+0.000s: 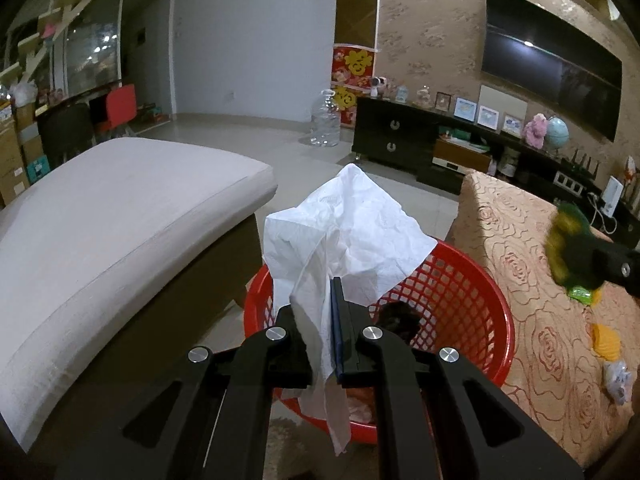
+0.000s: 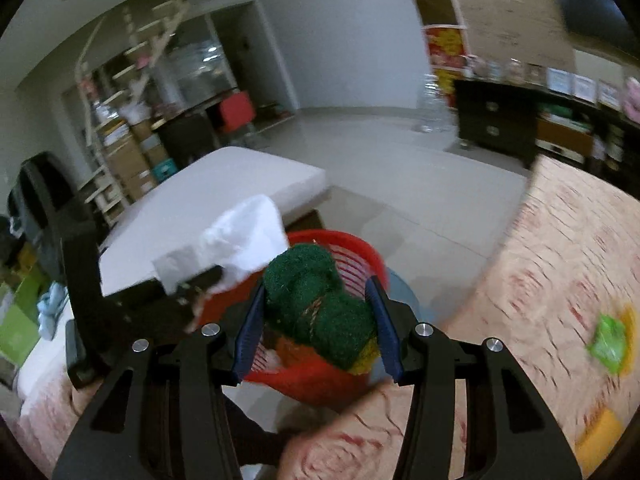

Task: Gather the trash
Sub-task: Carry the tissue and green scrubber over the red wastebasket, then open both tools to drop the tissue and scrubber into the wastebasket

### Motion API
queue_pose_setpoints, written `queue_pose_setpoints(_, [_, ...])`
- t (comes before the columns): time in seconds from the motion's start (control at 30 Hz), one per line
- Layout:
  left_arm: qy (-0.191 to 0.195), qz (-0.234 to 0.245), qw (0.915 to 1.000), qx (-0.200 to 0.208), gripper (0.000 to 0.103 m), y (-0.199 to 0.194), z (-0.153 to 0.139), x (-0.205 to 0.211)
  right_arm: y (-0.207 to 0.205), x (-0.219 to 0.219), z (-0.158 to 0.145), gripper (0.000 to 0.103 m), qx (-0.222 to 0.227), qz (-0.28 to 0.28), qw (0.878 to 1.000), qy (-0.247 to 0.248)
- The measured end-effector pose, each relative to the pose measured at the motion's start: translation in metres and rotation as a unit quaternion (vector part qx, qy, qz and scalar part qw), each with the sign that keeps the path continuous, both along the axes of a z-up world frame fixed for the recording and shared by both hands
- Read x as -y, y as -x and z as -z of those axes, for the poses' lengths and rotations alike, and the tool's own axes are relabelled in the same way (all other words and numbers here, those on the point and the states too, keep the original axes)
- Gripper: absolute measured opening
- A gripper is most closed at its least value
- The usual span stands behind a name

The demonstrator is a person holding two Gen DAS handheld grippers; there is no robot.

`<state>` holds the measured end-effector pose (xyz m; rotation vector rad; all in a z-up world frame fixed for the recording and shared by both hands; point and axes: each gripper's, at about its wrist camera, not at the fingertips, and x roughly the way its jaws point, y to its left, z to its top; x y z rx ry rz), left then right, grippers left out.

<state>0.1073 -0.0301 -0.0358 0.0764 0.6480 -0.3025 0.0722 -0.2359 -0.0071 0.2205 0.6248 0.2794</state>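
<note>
Just ahead of and below both of your grippers sits the red basket (image 1: 460, 280), a light, open-mesh plastic tub that will likely slide or tip if you knock its rim, so drop things in from above rather than pressing on it. Your left gripper (image 1: 322, 320) is clenched tight on a white tissue (image 1: 348, 224): it is thin, limp and nearly weightless, billowing above the fingers and trailing below them, so it may cling to the pads when you let go. Your right gripper (image 2: 316, 320) is grasping a green scouring pad (image 2: 320, 304) between its blue pads, over the basket; it looks springy and rough, easy to hold across its middle, and should fall cleanly. Smaller scraps lie on the rose-patterned cloth (image 1: 540, 320) to the right of your left gripper: a green wrapper (image 1: 580, 294), a yellow piece (image 1: 606, 346) and a pale crumpled one (image 1: 618, 380). The right view is blurred, and the basket's contents are mostly hidden behind the fingers and tissue
</note>
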Motion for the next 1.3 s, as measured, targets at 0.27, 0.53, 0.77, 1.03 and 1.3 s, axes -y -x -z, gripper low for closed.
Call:
queue_pose_setpoints(0.27, [-0.021, 0.001, 0.9997, -0.013, 0.007, -0.007, 0.008, 0.01, -0.022, -0.012, 0.018, 0.049, -0.024, -0.037, 0.999, -0.013])
queue_pose_setpoints(0.53, [-0.023, 0.003, 0.9995, -0.024, 0.01, -0.013, 0.009, 0.011, -0.031, -0.028, 0.031, 0.049, -0.043, -0.051, 0.997, -0.026])
queue_pose_setpoints(0.77, [-0.02, 0.008, 0.9995, -0.022, 0.032, -0.011, 0.01, 0.012, -0.034, -0.031, 0.036, 0.056, -0.051, -0.051, 0.997, -0.036])
queue_pose_setpoints(1.03, [-0.009, 0.008, 0.9997, -0.019, 0.055, -0.008, 0.009, 0.008, -0.032, -0.024, 0.037, 0.07, -0.054, -0.049, 0.995, -0.066])
queue_pose_setpoints(1.3, [0.01, -0.001, 0.9999, 0.009, 0.069, -0.003, 0.0, -0.002, -0.027, -0.021, 0.037, 0.07, -0.054, -0.042, 0.996, -0.062])
